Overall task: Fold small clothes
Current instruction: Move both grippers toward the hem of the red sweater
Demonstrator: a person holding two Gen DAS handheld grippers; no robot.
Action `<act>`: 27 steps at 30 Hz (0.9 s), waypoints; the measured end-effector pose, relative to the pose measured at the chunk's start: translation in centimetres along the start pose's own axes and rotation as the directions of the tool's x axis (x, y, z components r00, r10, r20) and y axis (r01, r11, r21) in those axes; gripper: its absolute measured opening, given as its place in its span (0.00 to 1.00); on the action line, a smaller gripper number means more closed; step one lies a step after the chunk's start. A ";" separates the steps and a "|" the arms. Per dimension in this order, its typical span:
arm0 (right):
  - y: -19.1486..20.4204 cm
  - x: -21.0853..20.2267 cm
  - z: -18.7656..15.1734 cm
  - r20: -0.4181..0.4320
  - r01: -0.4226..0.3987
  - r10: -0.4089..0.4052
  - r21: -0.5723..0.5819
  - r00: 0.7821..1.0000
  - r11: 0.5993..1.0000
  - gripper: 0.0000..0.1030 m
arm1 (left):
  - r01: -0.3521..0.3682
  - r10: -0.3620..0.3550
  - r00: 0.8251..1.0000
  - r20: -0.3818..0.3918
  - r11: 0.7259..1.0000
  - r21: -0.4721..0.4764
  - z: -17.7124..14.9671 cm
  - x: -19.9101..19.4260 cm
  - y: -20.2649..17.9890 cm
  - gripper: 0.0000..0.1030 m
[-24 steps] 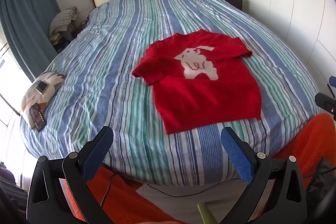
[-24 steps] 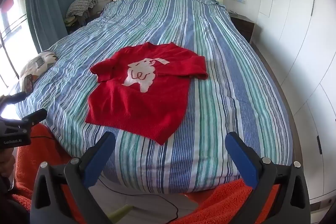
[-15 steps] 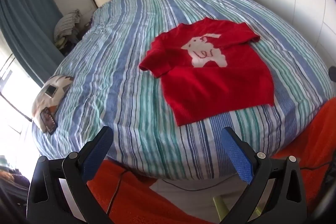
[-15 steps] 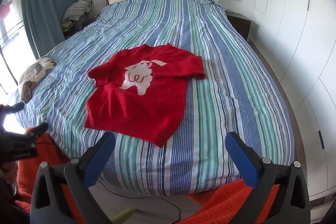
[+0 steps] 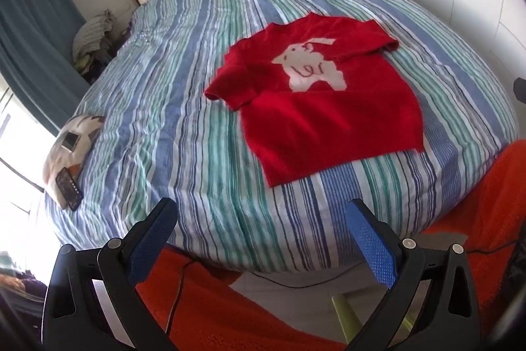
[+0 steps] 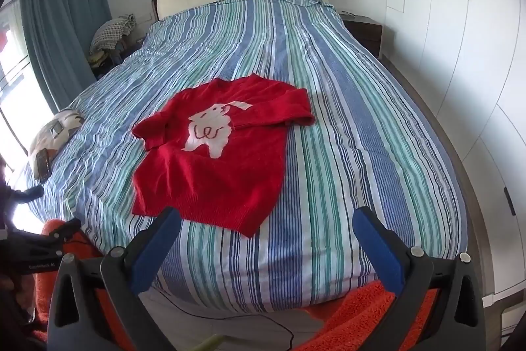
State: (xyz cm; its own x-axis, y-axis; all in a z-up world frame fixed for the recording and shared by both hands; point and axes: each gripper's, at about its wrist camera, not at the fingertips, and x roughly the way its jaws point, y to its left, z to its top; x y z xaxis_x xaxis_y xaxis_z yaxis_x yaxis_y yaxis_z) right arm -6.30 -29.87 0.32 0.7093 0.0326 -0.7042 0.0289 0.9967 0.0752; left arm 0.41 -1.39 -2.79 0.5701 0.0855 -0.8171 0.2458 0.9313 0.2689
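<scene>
We see the red sweater (image 5: 328, 107) lying flat on the striped bed (image 5: 184, 107), front side up with a white animal figure, near the foot edge; its sleeves seem already turned in over the chest, and the hem points toward us. The step in hand, as we judge it, is the approach for the first fold. To do it well, we should bring each gripper down to a near corner of the hem, pinch only the knit and not the bed cover below it, and lift both corners together so the fold line stays straight. The left gripper (image 5: 263, 236) has its fingers spread fully apart and holds nothing; the right gripper (image 6: 268, 239) is also fully spread and empty. Both hang over the foot of the bed, well apart from the cloth, and both are tilted downward toward it, the left one more steeply. A phone (image 5: 69, 189) lies near a cushion (image 5: 70, 142) at the bed's left edge, away from our path.
</scene>
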 end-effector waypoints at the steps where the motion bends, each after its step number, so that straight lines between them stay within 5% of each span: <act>1: 0.0 0.1 0.0 -0.003 0.002 -0.002 0.000 1.000 1.000 1.00 | 0.011 -0.011 1.000 -0.015 1.000 0.002 -0.1 0.2 -0.1 0.99; 13: 0.0 0.5 -0.1 0.001 0.018 -0.018 -0.012 1.000 1.000 1.00 | 0.099 -0.100 0.982 -0.158 0.995 -0.013 -2.2 1.6 -1.2 0.99; 19: -0.7 0.8 -0.1 0.005 0.021 -0.021 -0.005 1.000 1.000 1.00 | 0.034 -0.038 0.995 -0.091 0.998 -0.045 -0.9 0.7 0.5 0.99; 27: -0.5 0.7 -0.2 0.008 0.006 -0.006 -0.007 1.000 1.000 1.00 | 0.059 -0.062 0.997 -0.040 0.996 -0.072 0.9 0.5 2.5 0.99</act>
State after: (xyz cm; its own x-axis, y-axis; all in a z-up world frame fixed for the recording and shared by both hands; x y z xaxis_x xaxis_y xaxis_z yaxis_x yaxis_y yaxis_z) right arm -6.01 -30.32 -0.37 0.7149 0.0256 -0.6987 0.0289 0.9974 0.0660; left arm 2.07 0.67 -2.05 0.5222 0.0414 -0.8518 0.2222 0.9577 0.1828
